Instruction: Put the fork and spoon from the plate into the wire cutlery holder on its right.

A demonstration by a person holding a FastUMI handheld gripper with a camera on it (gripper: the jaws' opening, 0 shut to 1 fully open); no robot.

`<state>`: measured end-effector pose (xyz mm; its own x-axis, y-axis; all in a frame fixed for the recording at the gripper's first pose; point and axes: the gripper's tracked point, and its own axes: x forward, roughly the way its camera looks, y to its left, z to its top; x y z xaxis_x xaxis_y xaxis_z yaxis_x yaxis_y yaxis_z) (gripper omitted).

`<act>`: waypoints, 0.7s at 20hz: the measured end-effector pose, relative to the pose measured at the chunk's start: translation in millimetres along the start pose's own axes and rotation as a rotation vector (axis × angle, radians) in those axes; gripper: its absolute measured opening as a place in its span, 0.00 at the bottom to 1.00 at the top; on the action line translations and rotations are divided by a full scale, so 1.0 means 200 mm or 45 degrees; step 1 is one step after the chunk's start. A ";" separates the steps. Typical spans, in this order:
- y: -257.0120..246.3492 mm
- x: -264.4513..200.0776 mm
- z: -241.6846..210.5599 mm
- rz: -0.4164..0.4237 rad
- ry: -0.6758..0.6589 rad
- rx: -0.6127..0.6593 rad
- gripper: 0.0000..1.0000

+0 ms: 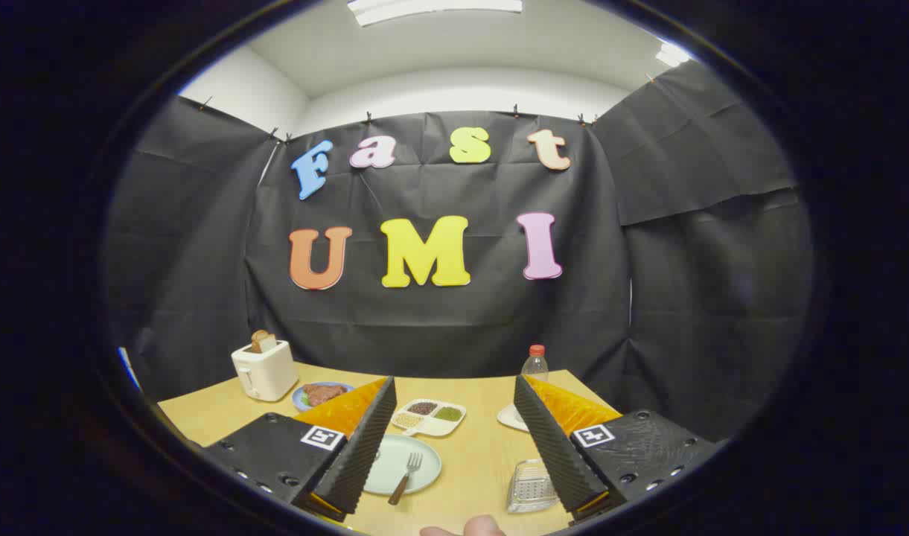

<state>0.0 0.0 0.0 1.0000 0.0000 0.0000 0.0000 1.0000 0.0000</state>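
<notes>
A pale green plate (394, 467) lies on the wooden table just ahead of my left finger, which covers its left part. A fork (405, 476) with a brown handle rests on the plate, tines pointing away from me. The spoon is hidden. The wire cutlery holder (530, 486) stands to the plate's right, close against my right finger. My gripper (454, 447) hangs above the table with its fingers wide apart and nothing between them.
Beyond the fingers sit a white divided dish of grains (429, 417), a blue plate of food (319, 394), a white toaster with bread (264, 368), a clear bottle with a red cap (534, 365) and a white saucer (511, 418). A fingertip (476, 527) shows at the near edge.
</notes>
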 end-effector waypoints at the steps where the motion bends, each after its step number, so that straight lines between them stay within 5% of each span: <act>1: 0.00 0.00 0.00 0.002 0.001 0.000 0.96; 14: 0.04 0.05 -0.11 0.027 0.139 0.007 0.95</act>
<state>10.5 8.1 -21.3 0.9938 0.0211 -0.1092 -0.0205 0.9998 0.0065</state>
